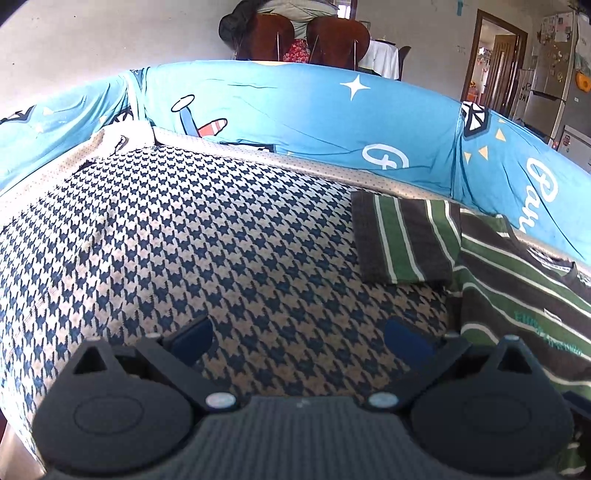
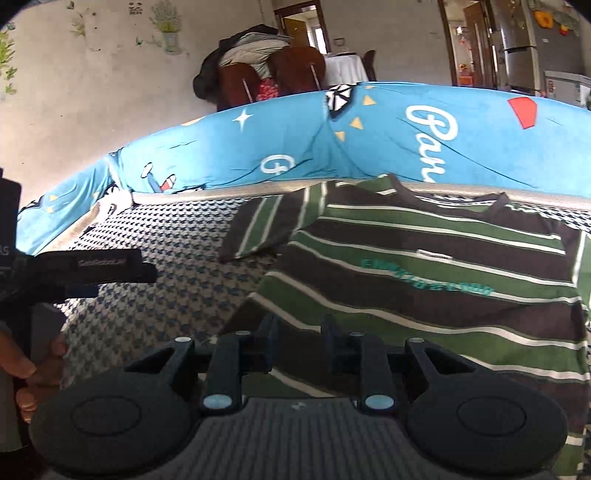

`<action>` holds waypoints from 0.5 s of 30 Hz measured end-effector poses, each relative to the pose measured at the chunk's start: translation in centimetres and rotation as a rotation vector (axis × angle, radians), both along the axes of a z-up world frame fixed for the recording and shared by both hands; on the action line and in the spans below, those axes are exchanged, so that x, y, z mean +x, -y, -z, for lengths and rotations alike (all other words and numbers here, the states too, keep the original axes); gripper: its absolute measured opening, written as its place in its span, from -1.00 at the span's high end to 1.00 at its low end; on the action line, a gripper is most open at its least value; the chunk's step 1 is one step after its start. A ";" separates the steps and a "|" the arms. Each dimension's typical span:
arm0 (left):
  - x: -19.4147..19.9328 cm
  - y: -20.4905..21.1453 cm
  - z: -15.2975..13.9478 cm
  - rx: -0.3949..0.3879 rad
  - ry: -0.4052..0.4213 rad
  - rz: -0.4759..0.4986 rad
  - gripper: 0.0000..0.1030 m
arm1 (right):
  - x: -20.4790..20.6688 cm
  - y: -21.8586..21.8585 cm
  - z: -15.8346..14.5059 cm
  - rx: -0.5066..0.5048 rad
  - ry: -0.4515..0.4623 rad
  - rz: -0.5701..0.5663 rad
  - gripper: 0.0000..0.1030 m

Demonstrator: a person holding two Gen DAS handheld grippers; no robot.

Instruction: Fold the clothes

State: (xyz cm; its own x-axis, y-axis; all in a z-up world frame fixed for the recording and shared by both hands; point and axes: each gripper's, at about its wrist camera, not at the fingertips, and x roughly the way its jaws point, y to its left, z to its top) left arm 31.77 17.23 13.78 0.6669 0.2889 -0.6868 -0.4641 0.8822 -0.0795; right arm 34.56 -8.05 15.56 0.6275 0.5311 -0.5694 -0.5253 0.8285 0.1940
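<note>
Striped shirt spread flat for folding; nothing gripped.

Right gripper (image 2: 297,341) is held narrowly parted and empty over the near hem of the striped shirt (image 2: 424,266); left gripper (image 1: 297,334) is held wide, released, over bare houndstooth cushion (image 1: 184,240). Sleeve (image 1: 400,240) is laid outward, likely the first fold. Blue backrest cover (image 1: 295,110) lies behind.

We see a pale plaster wall (image 2: 92,110) with green plant stickers (image 2: 168,26) behind a sofa seat of blue-and-cream houndstooth fabric (image 1: 184,240). Along its back edge runs a bright blue cartoon-print cover (image 1: 295,110). Beyond stand two brown wooden chair backs (image 1: 338,38) heaped with bedding, a white-draped table (image 2: 341,68), a brown-framed doorway (image 1: 495,59) and a steel refrigerator (image 2: 521,48). Daylight fills the room.
</note>
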 end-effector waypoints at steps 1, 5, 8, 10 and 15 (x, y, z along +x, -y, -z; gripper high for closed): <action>0.0 -0.1 -0.1 -0.002 0.002 -0.002 -0.99 | -0.2 -0.7 0.1 0.008 -0.006 -0.016 0.51; -0.3 -0.7 -0.4 -0.002 0.006 -0.012 -0.99 | -1.2 -3.3 0.4 0.016 -0.016 -0.087 0.51; -0.6 -1.2 -0.6 -0.002 0.008 -0.024 -0.99 | -1.7 -5.0 0.7 0.011 -0.019 -0.133 0.54; -0.8 -1.6 -0.7 -0.005 0.013 -0.034 -0.99 | -1.9 -5.9 0.9 0.011 -0.025 -0.147 0.54; -1.2 -2.3 -0.9 -0.021 0.021 -0.053 -0.99 | -1.5 -7.9 2.0 0.000 -0.048 -0.149 0.54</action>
